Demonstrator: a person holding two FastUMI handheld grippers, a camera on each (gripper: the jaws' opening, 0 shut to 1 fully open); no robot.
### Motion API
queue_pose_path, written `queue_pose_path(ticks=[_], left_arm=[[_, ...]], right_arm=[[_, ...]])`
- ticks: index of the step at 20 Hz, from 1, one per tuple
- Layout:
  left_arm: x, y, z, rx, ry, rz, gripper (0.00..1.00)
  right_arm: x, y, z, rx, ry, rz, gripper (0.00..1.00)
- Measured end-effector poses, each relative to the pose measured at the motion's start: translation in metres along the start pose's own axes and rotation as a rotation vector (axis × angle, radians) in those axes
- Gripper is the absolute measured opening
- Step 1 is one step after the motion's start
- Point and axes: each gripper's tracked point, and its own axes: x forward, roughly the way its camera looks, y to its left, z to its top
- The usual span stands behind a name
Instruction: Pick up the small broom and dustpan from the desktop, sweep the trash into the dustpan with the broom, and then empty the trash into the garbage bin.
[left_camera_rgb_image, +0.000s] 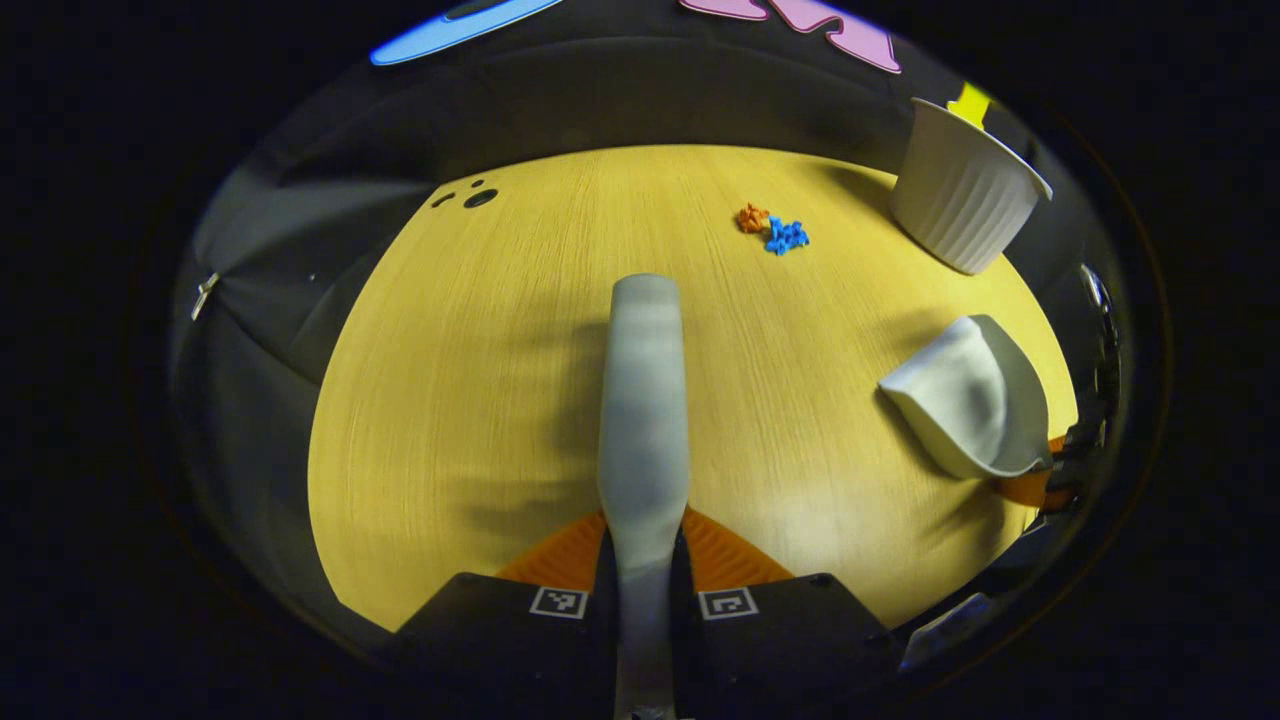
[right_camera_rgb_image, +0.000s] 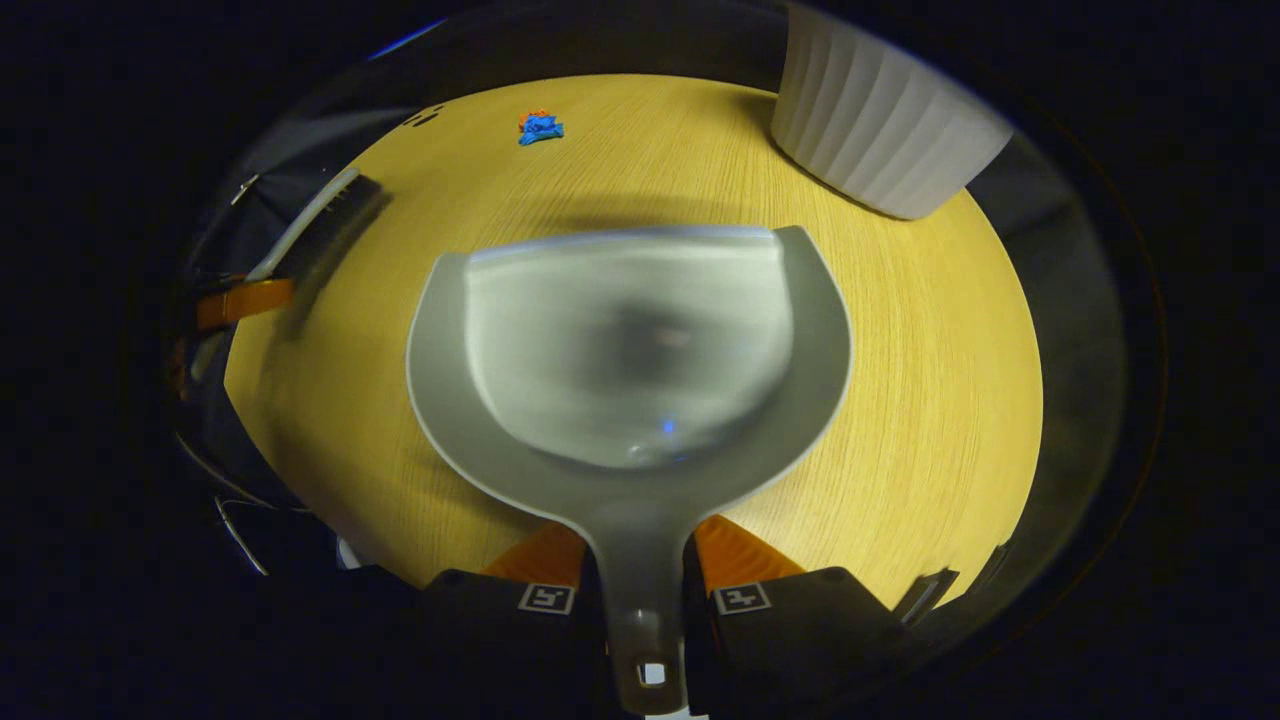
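My left gripper (left_camera_rgb_image: 643, 560) is shut on the handle of the small grey broom (left_camera_rgb_image: 643, 400), which points forward above the yellow desktop (left_camera_rgb_image: 480, 380). The trash (left_camera_rgb_image: 772, 230), a small orange and blue pile, lies ahead and to the right. My right gripper (right_camera_rgb_image: 640, 575) is shut on the handle of the grey dustpan (right_camera_rgb_image: 625, 350), held over the desktop (right_camera_rgb_image: 930, 330) with its mouth facing forward. In the right gripper view the trash (right_camera_rgb_image: 540, 127) sits far ahead to the left, and the broom (right_camera_rgb_image: 315, 225) with the left gripper (right_camera_rgb_image: 245, 300) shows at the left edge. The dustpan (left_camera_rgb_image: 965, 395) also appears at the right of the left gripper view.
A white ribbed garbage bin (left_camera_rgb_image: 962, 190) stands at the desk's far right corner, close ahead of the dustpan (right_camera_rgb_image: 880, 120). Small dark holes (left_camera_rgb_image: 478, 197) mark the desk's far left. Black cloth walls surround the round desk.
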Motion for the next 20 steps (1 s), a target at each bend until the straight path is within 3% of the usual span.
queue_pose_path(ticks=[5, 9, 12, 20], left_arm=[[0.034, 0.0, 0.068, 0.09, -0.012, -0.021, 0.24], [0.07, -0.01, 0.115, 0.181, -0.002, -0.03, 0.26], [0.089, -0.017, 0.138, 0.272, 0.019, -0.034, 0.26], [0.119, -0.038, 0.18, 0.552, 0.009, -0.017, 0.24]], right_arm=[[-0.017, -0.01, 0.021, -0.047, -0.072, -0.001, 0.39], [-0.02, -0.015, 0.025, -0.022, -0.08, 0.049, 0.35], [-0.018, -0.021, 0.027, -0.029, -0.088, 0.052, 0.39], [-0.01, -0.038, 0.029, -0.137, -0.088, 0.049, 0.35]])
